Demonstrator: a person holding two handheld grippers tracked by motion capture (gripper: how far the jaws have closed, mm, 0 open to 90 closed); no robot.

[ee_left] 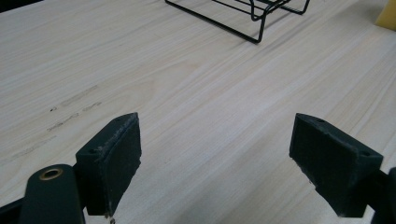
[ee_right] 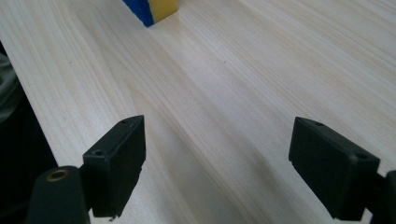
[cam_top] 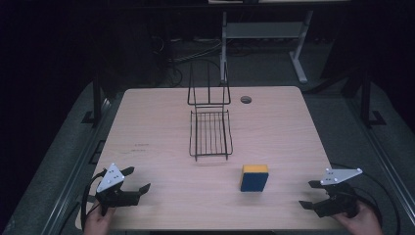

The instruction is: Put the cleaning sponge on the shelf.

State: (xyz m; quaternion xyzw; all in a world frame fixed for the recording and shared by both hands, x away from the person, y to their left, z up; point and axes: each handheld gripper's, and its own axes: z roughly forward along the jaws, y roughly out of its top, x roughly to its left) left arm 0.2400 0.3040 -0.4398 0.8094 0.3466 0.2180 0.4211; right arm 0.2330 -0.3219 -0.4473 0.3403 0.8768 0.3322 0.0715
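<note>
probably a lab: pale wooden table (cam_top: 161,107) on a dark floor, loose cables (cam_top: 195,51) and a metal stand frame (cam_top: 298,54) behind.

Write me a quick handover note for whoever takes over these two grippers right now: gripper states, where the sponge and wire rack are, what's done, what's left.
Left gripper: open, nothing between its jaws, near the table's front left corner.
Right gripper: open, nothing between its jaws, near the front right corner.
Sponge, yellow on top of blue: lies on the table right of centre, in front of the rack and closer to the right gripper. Untouched.
Wire rack: black, stands at mid-table towards the far edge, nothing on it.
Done: nothing yet; neither gripper touches anything.
Left: probably pick up the sponge with the right gripper; the rack looks like the likely place for it.
</note>
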